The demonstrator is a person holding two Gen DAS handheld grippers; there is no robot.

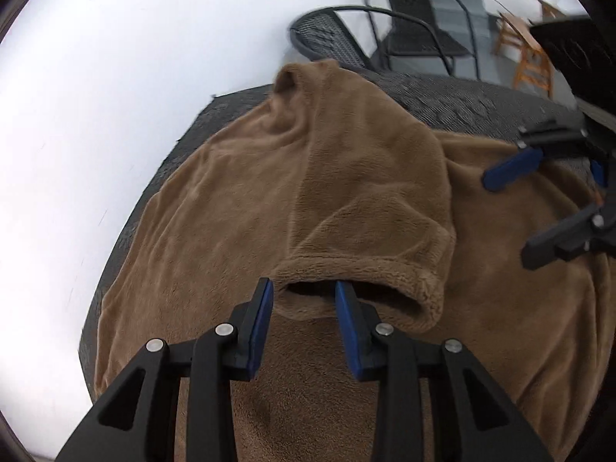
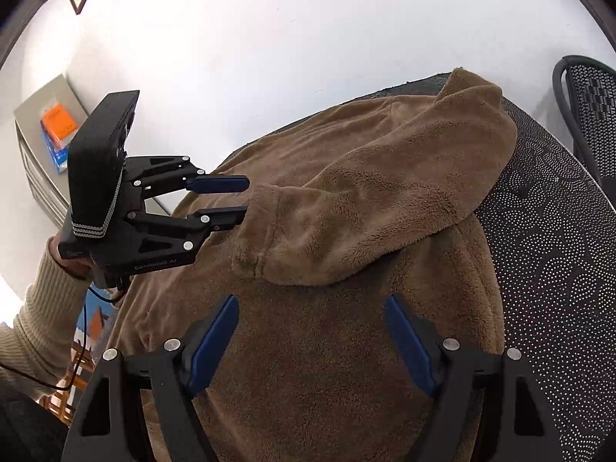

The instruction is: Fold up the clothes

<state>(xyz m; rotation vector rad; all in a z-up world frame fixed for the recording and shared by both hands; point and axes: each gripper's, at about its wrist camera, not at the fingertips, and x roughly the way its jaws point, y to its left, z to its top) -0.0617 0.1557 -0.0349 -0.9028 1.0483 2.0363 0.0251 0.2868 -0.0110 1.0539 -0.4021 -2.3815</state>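
Brown fleece garment (image 2: 346,346) spread on a dark dotted table (image 2: 558,269); sleeve (image 2: 365,200) folded over the body, long axis running from far table edge to cuff (image 1: 358,281) nearest left gripper (image 1: 304,288); one blue pad (image 1: 346,300) inside the cuff opening, jaws part-open, grip uncertain; right gripper (image 2: 312,304) spread wide above the fleece, holding nothing.
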